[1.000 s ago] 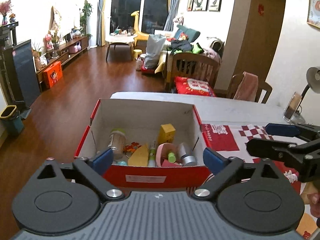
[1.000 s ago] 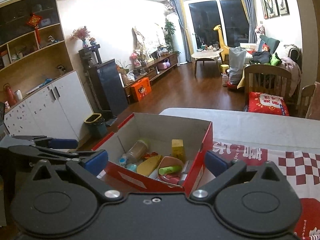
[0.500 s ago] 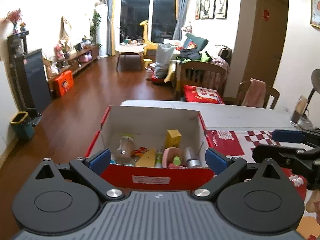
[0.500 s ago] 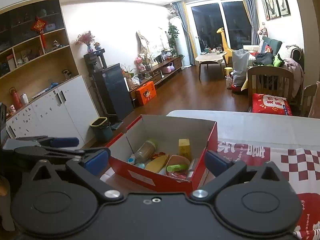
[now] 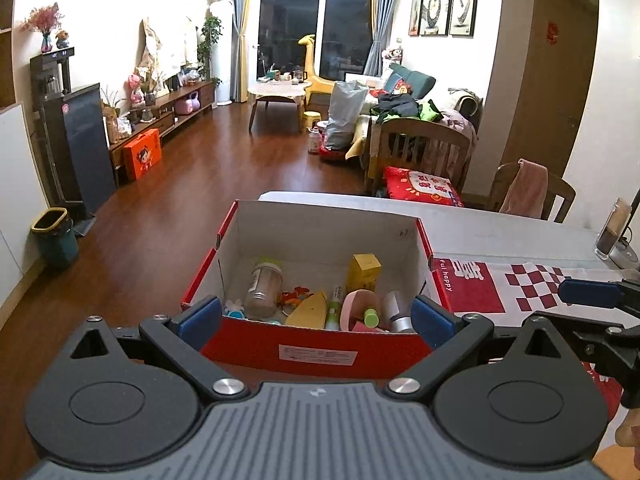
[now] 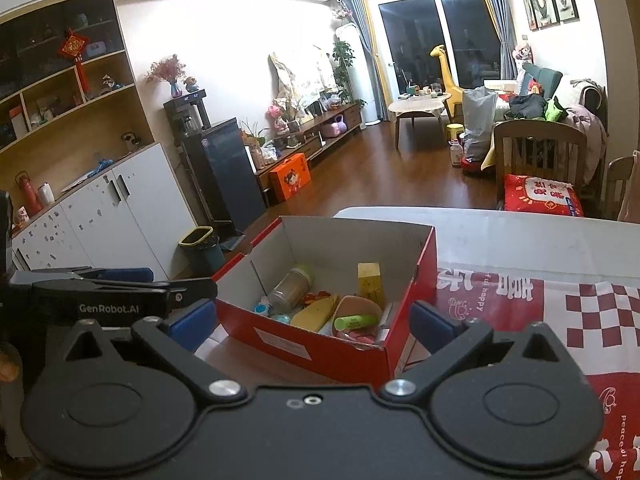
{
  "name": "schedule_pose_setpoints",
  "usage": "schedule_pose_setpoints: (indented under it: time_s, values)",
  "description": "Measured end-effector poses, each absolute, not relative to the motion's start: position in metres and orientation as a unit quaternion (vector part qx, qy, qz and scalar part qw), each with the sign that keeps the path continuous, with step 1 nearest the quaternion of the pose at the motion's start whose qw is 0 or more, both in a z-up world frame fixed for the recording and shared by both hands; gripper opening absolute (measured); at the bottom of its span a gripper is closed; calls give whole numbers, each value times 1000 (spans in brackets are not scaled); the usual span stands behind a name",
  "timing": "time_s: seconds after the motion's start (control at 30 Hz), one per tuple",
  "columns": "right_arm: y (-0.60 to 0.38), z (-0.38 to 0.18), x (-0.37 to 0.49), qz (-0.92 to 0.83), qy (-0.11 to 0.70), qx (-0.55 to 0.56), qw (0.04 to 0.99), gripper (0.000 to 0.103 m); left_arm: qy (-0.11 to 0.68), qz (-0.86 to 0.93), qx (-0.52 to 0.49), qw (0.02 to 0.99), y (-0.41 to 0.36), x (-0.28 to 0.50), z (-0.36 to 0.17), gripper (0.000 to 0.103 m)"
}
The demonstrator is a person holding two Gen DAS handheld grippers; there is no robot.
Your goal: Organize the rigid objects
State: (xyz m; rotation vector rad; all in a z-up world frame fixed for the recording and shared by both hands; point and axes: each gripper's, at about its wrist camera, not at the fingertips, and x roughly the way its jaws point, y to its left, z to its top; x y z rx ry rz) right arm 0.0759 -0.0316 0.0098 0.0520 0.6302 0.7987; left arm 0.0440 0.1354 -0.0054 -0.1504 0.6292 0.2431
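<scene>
A red cardboard box (image 5: 316, 354) (image 6: 320, 350) with a white inside stands at the table's near left corner. It holds several small items: a clear jar (image 5: 262, 290) (image 6: 290, 290), a yellow carton (image 5: 363, 270) (image 6: 370, 282), a yellow wedge (image 5: 308, 312), a pink cup (image 5: 358, 306) and a green tube (image 6: 354, 322). My left gripper (image 5: 316, 318) is open and empty, just short of the box's near wall. My right gripper (image 6: 312, 322) is open and empty, near the box's right corner. Each gripper shows at the edge of the other's view.
A red and white checkered cloth (image 5: 520, 280) (image 6: 560, 304) covers the table right of the box. A glass (image 5: 612, 232) stands at the far right. Wooden chairs (image 5: 420, 152) stand behind the table. A bin (image 5: 56, 232) stands on the floor at left.
Both grippers have pulled back and risen a little, so the box looks smaller and lower in both views. Both stay open and empty.
</scene>
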Motion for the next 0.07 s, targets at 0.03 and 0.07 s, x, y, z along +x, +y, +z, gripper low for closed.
schedule_pose_setpoints:
  time_s: [0.03, 0.07]
  values:
    - [-31, 9, 76, 382, 303, 25, 873, 103, 310, 120, -76, 940, 136, 45, -6, 101]
    - [-31, 9, 76, 381, 304, 25, 873, 103, 310, 121, -77, 940, 137, 45, -6, 101]
